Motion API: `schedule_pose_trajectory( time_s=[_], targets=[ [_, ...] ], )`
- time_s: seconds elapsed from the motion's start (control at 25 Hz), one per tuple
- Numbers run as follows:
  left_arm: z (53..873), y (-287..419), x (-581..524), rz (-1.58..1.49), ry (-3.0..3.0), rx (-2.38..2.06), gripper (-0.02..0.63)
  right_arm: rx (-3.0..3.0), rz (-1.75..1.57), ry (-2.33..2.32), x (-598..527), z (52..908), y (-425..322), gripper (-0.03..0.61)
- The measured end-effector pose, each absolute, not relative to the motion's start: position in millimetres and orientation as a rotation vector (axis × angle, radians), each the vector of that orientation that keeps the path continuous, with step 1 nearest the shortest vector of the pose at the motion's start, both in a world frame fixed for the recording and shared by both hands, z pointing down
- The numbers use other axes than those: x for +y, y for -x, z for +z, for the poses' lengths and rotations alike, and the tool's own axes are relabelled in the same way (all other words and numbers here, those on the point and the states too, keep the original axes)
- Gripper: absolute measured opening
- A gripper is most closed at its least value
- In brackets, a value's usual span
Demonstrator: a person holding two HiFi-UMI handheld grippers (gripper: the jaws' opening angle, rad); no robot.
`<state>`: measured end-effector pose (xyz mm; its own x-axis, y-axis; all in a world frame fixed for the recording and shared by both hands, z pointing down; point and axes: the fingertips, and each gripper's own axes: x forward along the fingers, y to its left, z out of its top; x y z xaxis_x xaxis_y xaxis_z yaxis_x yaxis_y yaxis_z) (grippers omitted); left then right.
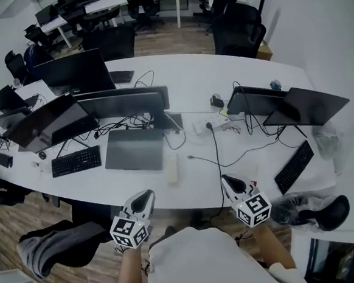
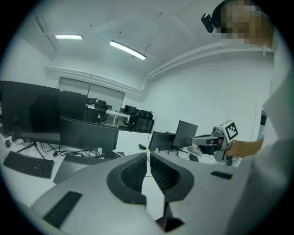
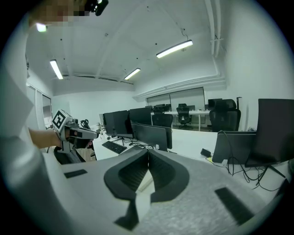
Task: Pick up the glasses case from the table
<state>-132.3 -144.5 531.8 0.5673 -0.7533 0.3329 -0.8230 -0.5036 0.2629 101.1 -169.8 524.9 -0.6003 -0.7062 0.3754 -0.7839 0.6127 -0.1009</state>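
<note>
The glasses case (image 1: 172,168) is a pale oblong lying on the white table (image 1: 184,76), near the front edge, just right of a closed grey laptop (image 1: 134,150). My left gripper (image 1: 147,199) hovers at the table's front edge, below and left of the case, jaws shut and empty. My right gripper (image 1: 228,180) is over the front edge to the case's right, also shut with nothing held. In the left gripper view the jaws (image 2: 148,155) meet, as they do in the right gripper view (image 3: 148,151). Neither gripper touches the case.
Several dark monitors (image 1: 122,102), two keyboards (image 1: 75,161) (image 1: 293,166), a power strip (image 1: 211,125) and a black cable (image 1: 217,159) crowd the table. An object in clear plastic (image 1: 310,211) lies at the right front. A chair with a grey garment (image 1: 57,245) stands at the left.
</note>
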Motion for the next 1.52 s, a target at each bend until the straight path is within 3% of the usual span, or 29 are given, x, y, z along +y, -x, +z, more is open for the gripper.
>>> schedule_pose_trajectory(
  time_s=[0.28, 0.4, 0.76, 0.88, 1.52],
  targets=[
    [536.1, 108.6, -166.6, 0.242, -2.369, -1.349, 0.019, -2.579, 0.405, -1.106, -200.7, 540.3, -115.7, 0.0],
    [537.2, 98.9, -170.7, 0.241, -2.362, -1.348, 0.132, -2.591, 0.414, -1.071, -210.0, 546.0, -119.8, 0.0],
    [537.7, 88.1, -187.0, 0.258, -2.328, -1.341, 0.318, -2.602, 0.449, -1.041, -230.1, 555.1, -126.1, 0.0],
    [539.0, 89.4, -192.8, 0.269, -2.322, -1.322, 0.353, -2.594, 0.457, -1.05, -233.1, 558.6, -124.5, -0.001],
    [596.1, 86.6, -233.1, 0.444, -2.309, -1.094, 0.374, -2.476, 0.481, -1.189, -241.6, 568.4, -116.7, 0.0]
  ],
)
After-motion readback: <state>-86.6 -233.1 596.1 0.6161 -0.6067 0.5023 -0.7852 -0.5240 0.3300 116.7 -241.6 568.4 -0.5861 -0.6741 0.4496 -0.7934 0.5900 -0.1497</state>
